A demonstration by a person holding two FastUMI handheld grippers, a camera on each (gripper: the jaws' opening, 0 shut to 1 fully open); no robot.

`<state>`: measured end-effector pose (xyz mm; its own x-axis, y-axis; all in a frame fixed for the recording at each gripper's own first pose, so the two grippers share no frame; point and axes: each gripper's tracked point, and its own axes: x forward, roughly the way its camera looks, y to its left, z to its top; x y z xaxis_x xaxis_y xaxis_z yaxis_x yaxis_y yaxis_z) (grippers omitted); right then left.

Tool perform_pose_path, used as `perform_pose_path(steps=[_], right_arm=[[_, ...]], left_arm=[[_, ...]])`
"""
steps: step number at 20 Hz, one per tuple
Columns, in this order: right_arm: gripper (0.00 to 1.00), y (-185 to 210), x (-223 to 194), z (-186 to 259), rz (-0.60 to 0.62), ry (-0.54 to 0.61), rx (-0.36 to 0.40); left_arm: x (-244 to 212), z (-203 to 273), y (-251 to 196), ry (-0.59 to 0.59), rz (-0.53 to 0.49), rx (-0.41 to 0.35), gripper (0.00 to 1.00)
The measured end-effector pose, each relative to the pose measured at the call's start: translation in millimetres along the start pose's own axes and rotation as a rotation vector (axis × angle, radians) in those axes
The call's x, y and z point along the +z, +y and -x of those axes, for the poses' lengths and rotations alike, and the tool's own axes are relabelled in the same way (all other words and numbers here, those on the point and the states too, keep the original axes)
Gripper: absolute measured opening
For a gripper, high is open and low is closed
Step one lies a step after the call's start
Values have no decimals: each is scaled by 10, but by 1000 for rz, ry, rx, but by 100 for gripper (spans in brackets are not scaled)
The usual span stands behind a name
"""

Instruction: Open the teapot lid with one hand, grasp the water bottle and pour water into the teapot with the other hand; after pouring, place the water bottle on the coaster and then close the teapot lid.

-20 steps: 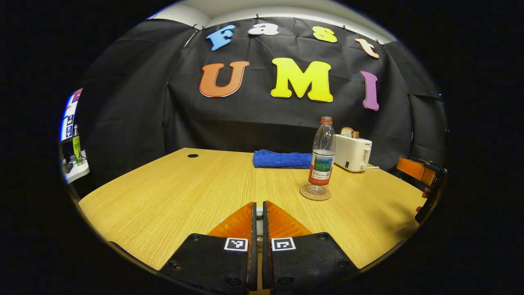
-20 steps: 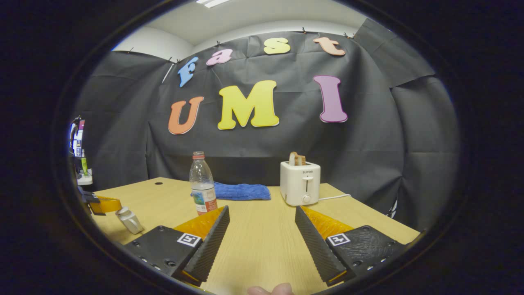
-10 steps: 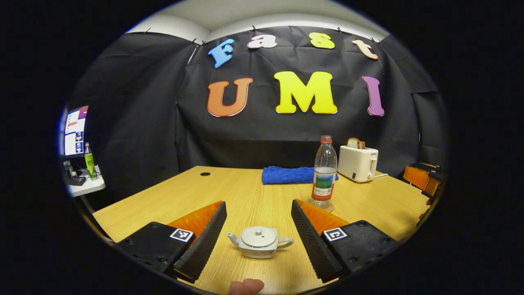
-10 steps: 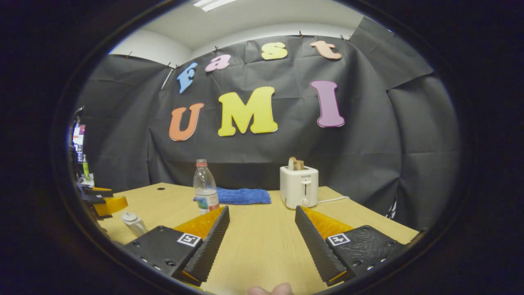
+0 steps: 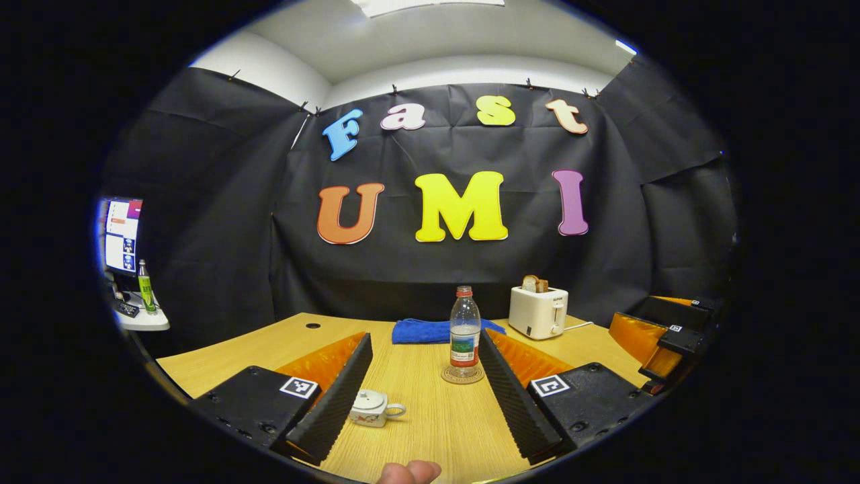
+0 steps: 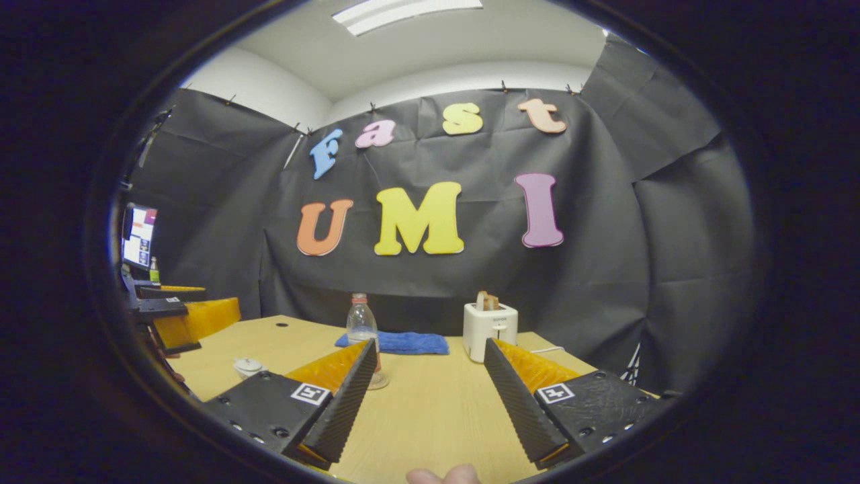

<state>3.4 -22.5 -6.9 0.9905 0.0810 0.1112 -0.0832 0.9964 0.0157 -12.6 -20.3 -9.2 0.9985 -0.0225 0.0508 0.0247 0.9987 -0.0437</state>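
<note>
Two ridged, wedge-shaped finger pairs stand spread and empty on my left gripper (image 5: 424, 376) and right gripper (image 6: 430, 383), above the wood-grain table (image 5: 437, 423). The clear plastic water bottle (image 5: 464, 335) stands upright on its round coaster (image 5: 462, 375), and the squat white teapot (image 5: 371, 409), lid apparently on, sits beside the left gripper's left finger. Since half a second ago I've drawn both grippers back and tilted them up, so the teapot now lies off-centre.

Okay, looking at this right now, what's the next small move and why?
Probably withdraw both hands and stop: the water bottle stands upright on the coaster, the teapot sits lidded on the table, and the left gripper and right gripper are open, holding nothing.
</note>
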Motion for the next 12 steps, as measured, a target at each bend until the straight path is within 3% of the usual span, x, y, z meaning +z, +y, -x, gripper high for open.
perform_pose_path(steps=[6, 12], right_arm=[[93, 108, 152, 293, -6, -20, 17], [93, 146, 243, 245, 15, -17, 4]], left_arm=[[132, 289, -104, 0, 24, -6, 99], [168, 223, -105, 18, 51, -1, 99]])
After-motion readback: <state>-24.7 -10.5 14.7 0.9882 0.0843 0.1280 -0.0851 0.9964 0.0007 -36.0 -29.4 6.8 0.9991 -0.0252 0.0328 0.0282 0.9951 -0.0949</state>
